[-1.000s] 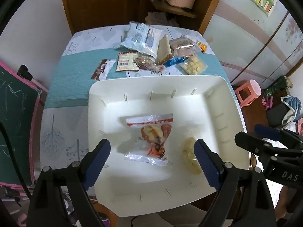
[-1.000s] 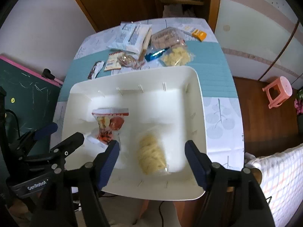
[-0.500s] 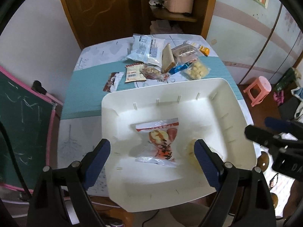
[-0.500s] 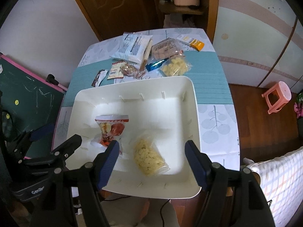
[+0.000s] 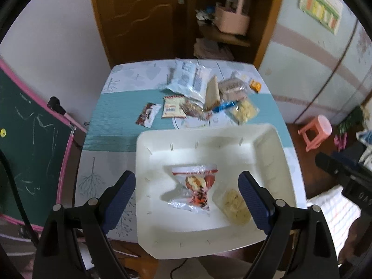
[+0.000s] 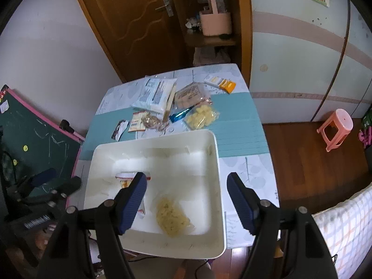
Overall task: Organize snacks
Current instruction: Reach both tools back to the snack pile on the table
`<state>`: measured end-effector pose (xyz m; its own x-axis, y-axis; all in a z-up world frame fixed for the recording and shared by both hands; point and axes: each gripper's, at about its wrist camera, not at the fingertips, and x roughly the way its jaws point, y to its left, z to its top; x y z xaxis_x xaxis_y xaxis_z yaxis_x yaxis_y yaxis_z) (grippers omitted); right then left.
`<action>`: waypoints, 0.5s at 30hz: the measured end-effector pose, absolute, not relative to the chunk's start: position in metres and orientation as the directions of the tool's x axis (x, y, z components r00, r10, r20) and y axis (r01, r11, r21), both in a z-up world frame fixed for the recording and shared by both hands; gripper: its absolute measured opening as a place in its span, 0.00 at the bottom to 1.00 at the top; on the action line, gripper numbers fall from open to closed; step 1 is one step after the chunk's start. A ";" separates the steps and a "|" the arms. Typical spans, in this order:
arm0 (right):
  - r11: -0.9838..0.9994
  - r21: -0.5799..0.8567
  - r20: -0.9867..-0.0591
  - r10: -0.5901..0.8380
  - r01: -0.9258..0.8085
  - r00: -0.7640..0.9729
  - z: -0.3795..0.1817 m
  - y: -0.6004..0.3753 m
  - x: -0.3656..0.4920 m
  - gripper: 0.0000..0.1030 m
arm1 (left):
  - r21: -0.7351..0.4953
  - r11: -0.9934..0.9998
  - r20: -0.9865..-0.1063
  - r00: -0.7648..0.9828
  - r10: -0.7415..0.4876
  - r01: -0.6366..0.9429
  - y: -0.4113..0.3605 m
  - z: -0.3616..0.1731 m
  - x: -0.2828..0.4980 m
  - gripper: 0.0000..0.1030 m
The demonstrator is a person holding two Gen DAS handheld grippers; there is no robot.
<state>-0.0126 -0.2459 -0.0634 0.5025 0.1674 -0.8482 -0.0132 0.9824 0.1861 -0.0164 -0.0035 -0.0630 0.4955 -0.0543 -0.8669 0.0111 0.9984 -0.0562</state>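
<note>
A white tray [image 5: 267,139] sits at the near end of the table and also shows in the right wrist view [image 6: 216,162]. In it lie a red and orange snack bag [image 5: 197,186] and a clear bag of yellow snacks [image 5: 234,207] [image 6: 172,216]. Several more snack packs [image 5: 200,93] [image 6: 172,102] lie in a loose pile at the far end. My left gripper [image 5: 187,197] is open and empty, high above the tray. My right gripper [image 6: 187,197] is open and empty above the tray's near right part.
The table [image 5: 111,116] has a teal runner across it. A green chalkboard [image 5: 28,151] leans at the left. A pink stool [image 6: 334,130] stands on the wood floor at the right. A wooden door and a shelf with a pink basket [image 6: 215,21] stand behind.
Both grippers have drawn back and up from the tray, so more of the table and room shows. Both stayed open. The snacks have not moved.
</note>
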 end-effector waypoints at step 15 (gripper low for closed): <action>0.980 0.188 -0.810 0.190 -0.060 0.555 -0.017 -0.261 0.056 0.70 | -0.032 0.998 -0.776 0.630 0.011 -0.056 0.052 0.006 0.057 0.87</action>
